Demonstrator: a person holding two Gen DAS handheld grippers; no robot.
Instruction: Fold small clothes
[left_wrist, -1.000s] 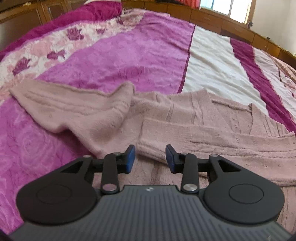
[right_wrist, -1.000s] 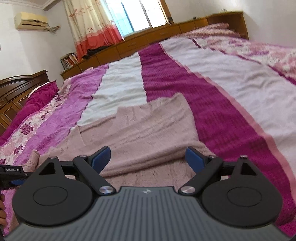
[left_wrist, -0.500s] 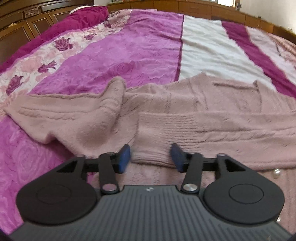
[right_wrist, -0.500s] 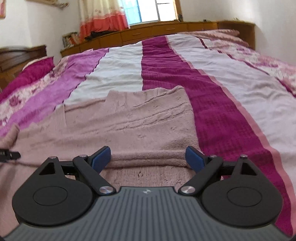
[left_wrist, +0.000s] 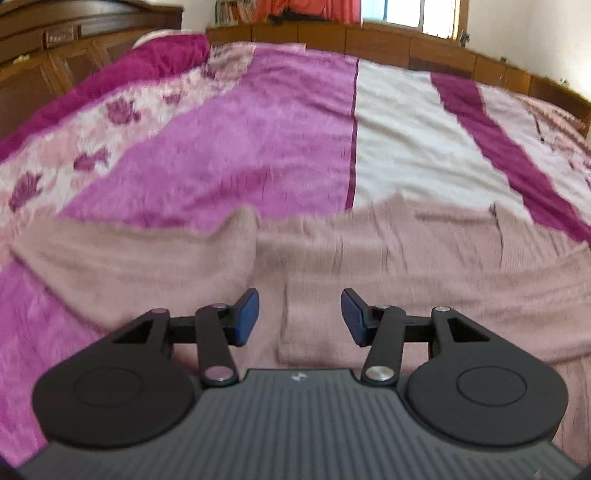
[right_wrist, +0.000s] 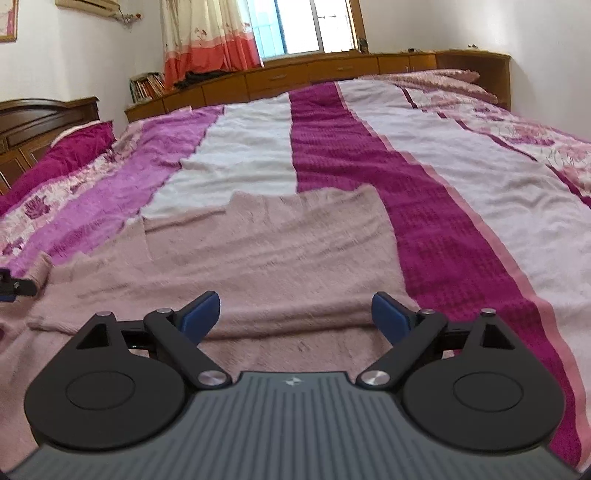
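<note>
The left hand-held gripper (left_wrist: 298, 317) has just let go of the folded sleeve (left_wrist: 406, 302), and its jaws, spread wider than a second ago, hang empty above it. The right hand-held gripper (right_wrist: 295, 317) stands spread wide over the pink knitted sweater (right_wrist: 280, 251), gripping nothing. That sleeve fold looks done, so the outstretched sleeve (left_wrist: 122, 258) at the frame's left probably comes next.

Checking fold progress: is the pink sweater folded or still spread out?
Partly folded: the pink sweater lies flat, one sleeve laid across its body.

In the left wrist view we see the pink sweater (left_wrist: 369, 258) smeared by motion blur, its knit unreadable and its right side cut by the frame. The left gripper (right_wrist: 14, 286) barely shows in the right view.
</note>
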